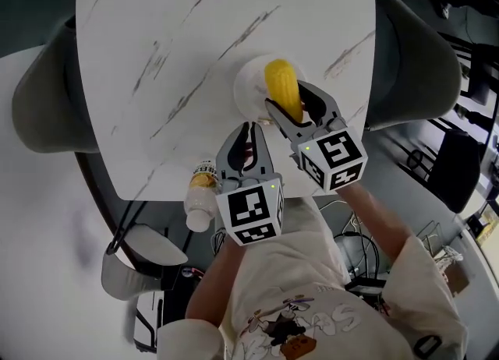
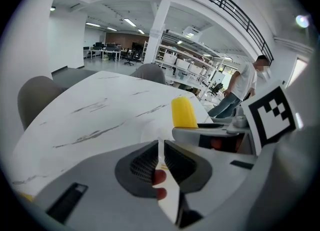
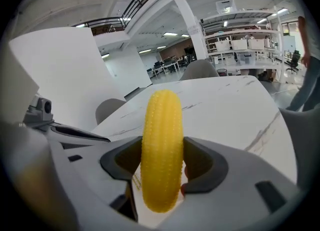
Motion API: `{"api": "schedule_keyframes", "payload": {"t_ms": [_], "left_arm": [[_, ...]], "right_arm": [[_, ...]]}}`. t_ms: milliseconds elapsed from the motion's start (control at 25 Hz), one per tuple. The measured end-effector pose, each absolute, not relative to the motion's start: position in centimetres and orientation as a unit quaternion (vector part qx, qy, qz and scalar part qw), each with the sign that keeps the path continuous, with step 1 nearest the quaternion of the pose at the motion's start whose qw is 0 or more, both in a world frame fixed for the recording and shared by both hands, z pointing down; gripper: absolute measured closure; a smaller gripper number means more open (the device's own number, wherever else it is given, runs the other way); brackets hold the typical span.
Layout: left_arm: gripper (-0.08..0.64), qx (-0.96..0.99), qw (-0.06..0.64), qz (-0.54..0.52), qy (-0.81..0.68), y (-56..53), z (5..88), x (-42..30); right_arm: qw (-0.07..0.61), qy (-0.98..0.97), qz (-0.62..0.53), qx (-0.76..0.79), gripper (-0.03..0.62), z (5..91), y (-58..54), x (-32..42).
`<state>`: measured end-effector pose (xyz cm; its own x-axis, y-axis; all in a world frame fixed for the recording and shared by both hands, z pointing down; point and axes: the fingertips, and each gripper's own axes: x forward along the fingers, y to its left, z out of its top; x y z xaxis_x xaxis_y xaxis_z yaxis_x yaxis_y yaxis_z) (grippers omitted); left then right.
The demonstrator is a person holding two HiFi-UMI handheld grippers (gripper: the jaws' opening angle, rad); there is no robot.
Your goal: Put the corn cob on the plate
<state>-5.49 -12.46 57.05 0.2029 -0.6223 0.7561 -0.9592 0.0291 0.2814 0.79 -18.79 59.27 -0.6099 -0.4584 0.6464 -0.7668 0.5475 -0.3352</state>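
Corn cob (image 1: 282, 86) is pinched across its middle by the right gripper (image 1: 290, 105), over the white plate (image 1: 243, 90) on the marble table (image 1: 171, 54); whether it touches the plate is unclear. The placing step seems in hand: next, lower it and part the jaws. The left gripper (image 1: 248, 136), jaws pressed together on nothing, waits just near-left. A plastic bottle (image 1: 201, 195) at the table's near edge blocks nothing.

Corn cob (image 1: 281, 82) in right tool (image 1: 285, 94)
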Motion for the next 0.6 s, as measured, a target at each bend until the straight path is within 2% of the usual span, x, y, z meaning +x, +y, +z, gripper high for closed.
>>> {"api": "schedule_keyframes", "payload": {"t_ms": [600], "left_arm": [[0.520,0.676,0.388,0.213,-0.589,-12.7,56.6,-5.0]], "right_arm": [[0.312,-0.824,0.309,0.359,0.345,61.8,-18.9,-0.1]]}}
